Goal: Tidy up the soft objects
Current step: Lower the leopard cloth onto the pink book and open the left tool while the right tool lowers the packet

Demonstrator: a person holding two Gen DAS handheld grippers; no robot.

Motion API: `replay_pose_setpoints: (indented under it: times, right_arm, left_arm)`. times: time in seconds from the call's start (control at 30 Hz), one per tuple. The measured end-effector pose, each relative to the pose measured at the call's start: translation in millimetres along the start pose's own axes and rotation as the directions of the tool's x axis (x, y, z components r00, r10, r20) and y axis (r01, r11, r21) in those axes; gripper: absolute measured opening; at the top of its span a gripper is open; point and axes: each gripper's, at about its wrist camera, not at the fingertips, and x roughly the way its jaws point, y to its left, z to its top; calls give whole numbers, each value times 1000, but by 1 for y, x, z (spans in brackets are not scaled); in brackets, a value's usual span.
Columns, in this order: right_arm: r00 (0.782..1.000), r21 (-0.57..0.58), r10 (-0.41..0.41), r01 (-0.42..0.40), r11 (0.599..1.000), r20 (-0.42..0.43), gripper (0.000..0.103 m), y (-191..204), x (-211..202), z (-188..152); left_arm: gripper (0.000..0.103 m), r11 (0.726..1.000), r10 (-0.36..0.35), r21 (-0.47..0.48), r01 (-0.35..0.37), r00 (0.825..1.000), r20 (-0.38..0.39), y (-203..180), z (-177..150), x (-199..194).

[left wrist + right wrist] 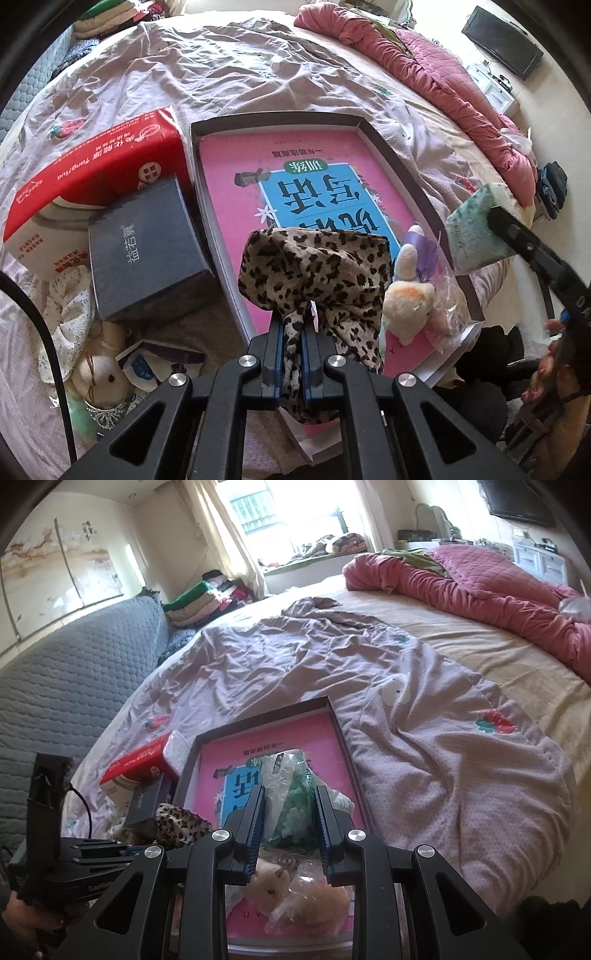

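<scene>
My left gripper (293, 325) is shut on a leopard-print cloth (317, 269), which hangs bunched over the near end of a shallow dark-rimmed box (280, 120) with a pink book (236, 177) lying in it. A small plush rabbit (408, 295) in clear plastic lies at the box's near right corner. My right gripper (290, 801) is shut on a green-and-white tissue pack (291, 801) held above that box; the same pack (474, 229) shows at the right of the left wrist view. The plush toy (269, 884) lies below the right fingers.
A red tissue carton (92, 162) and a dark blue box (144, 243) sit left of the shallow box. Another plush rabbit (101, 380) and floral cloth (68, 299) lie near left. A rumpled mauve sheet (424, 746) covers the bed; a pink quilt (491, 590) lies far right.
</scene>
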Motion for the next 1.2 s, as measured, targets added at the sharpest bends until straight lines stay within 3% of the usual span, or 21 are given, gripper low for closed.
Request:
replay_pose_setpoints:
  times: [0.37,0.63,1.0,1.2]
  right_arm:
    - [996,-81,-63,58,995,-70,29,3,34,-13]
    - [993,-88,-40,31,996,-107,32,8,48,-20]
    - [993,-63,-9,2,998,-116,49,13,45,-23]
    - [994,-77,-27,19,997,-106,51,18,39,-23]
  left_arm:
    - [8,999,-31,-11,31,1000,-4,4,0,6]
    - [8,999,-29,-21,29,1000,-8,6,1,9]
    - [9,999,-34,-26,34,999,9,6,2,4]
    - [14,1000,-3,3,2,1000,6,0,1,3]
